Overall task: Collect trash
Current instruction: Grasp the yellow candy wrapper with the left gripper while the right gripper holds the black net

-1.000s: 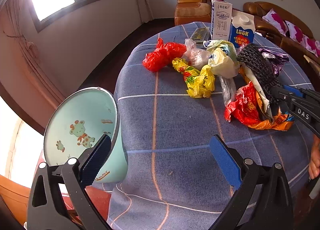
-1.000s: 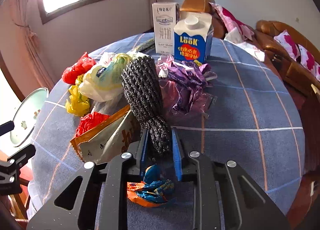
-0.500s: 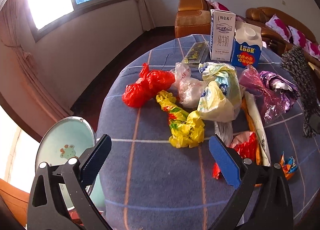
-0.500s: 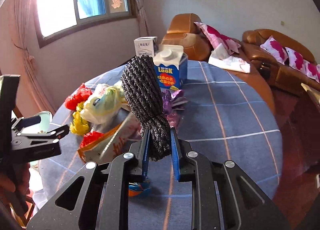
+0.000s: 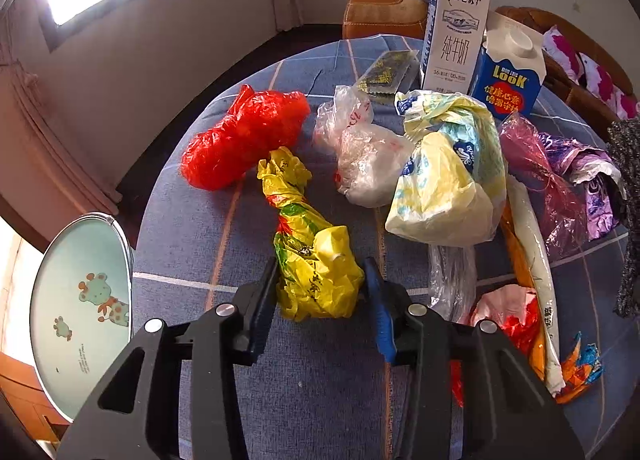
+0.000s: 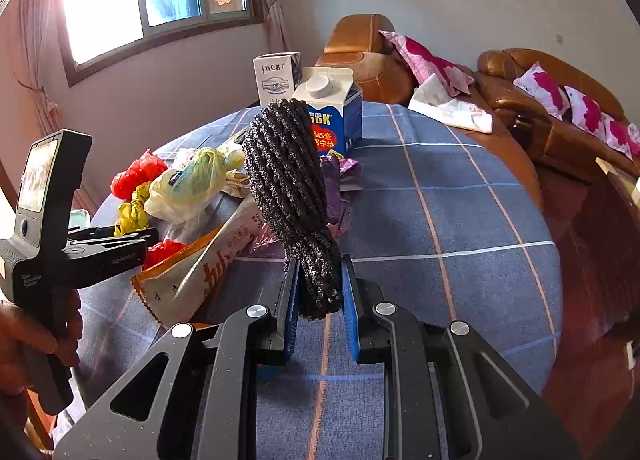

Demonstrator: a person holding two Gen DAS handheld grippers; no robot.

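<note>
Table: we see bare blue checked cloth [image 6: 460, 211] toward the right edge.
Left gripper [image 5: 320, 292]: we pinch the yellow bag [image 5: 316, 276] near the table's left edge.
Right gripper [image 6: 320, 292]: we grip the black mesh [image 6: 288, 179], lifted.

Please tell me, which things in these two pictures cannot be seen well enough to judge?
- Left wrist view: the bin's inside is hidden behind its raised lid.
- Left wrist view: the black mesh is cut off by the right edge.
- Left wrist view: whether the left gripper fully pinches the yellow bag; the bag covers the contact.
- Right wrist view: the blue carton label is partly behind the mesh held by the right gripper.
</note>
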